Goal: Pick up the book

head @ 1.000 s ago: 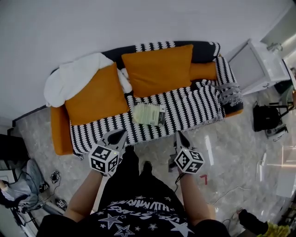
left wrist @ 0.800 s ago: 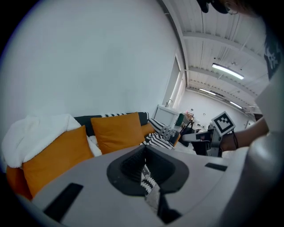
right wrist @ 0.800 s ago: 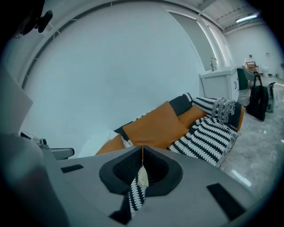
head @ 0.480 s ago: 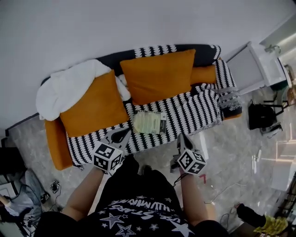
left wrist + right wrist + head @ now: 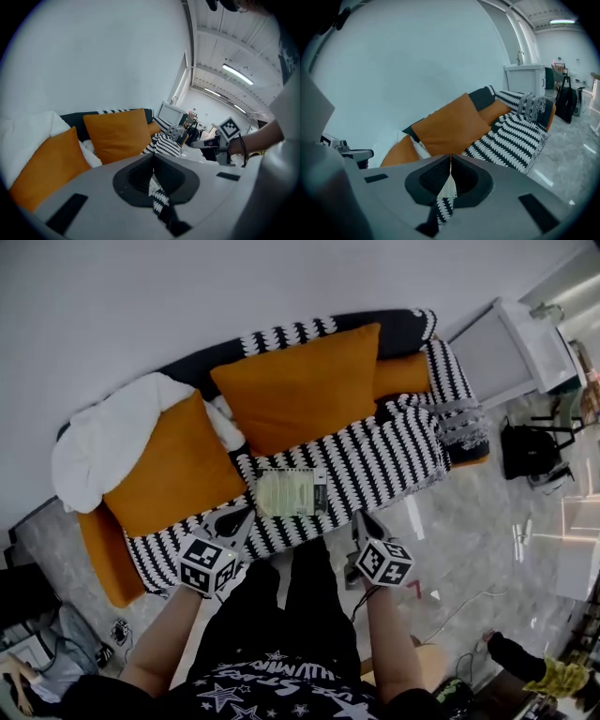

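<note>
Ahead, flat on the striped throw (image 5: pixel 394 451) of the sofa (image 5: pixel 98 549): the book (image 5: pixel 291 493), near the seat's front edge. Just beyond and between the left gripper (image 5: pixel 236 519) and right gripper (image 5: pixel 364 521), touching neither. Both shut tip to tip, holding nothing, aimed down toward the seat front. Behind the book, two orange cushions (image 5: pixel 295 385); farther left, a white blanket (image 5: pixel 94 442).

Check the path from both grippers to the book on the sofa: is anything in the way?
Nothing visible. The book lies flat on the striped throw, with only bare throw between it and the left gripper and right gripper, both shut and empty. The orange cushions sit behind it, off the approach.
</note>
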The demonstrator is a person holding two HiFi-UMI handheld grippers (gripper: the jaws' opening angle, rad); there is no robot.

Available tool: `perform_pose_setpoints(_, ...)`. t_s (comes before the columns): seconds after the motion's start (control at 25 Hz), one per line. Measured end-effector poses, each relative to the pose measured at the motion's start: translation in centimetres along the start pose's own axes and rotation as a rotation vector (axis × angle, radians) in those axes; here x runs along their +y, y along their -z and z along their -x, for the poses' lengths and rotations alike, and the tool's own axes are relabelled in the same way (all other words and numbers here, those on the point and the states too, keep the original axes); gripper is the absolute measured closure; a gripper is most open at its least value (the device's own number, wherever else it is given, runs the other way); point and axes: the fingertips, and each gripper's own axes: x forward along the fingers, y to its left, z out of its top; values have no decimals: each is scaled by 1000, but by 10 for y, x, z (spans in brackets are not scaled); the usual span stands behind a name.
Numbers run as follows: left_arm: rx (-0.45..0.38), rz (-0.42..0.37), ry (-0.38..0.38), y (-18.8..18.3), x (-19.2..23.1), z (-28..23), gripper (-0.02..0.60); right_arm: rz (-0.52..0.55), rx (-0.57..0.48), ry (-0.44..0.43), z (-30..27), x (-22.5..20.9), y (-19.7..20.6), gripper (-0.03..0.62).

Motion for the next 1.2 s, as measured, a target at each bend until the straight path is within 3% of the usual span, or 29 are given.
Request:
perform_pose_setpoints(0.12,18,-9,-25,0,10,-29,574,-23,40,-39,-36,-21,7,569)
perform_pose_setpoints(0.52,73,91,-122,29,31,-99,574,-61,251,-190,-127,-71,62,568)
perform_pose_setpoints(0.64,66,122,-124,46,31,-116,574,-64,308,-250,-150,-78,81,568)
perform_pose_setpoints(0.8,117,117,-121,75,29,-135,574,-41,370,-299,-172,-83,100,566)
perform_pose_setpoints(1.2,150,181,-79,102,39,-172,574,-99,422,-336,-213,-93,129,561)
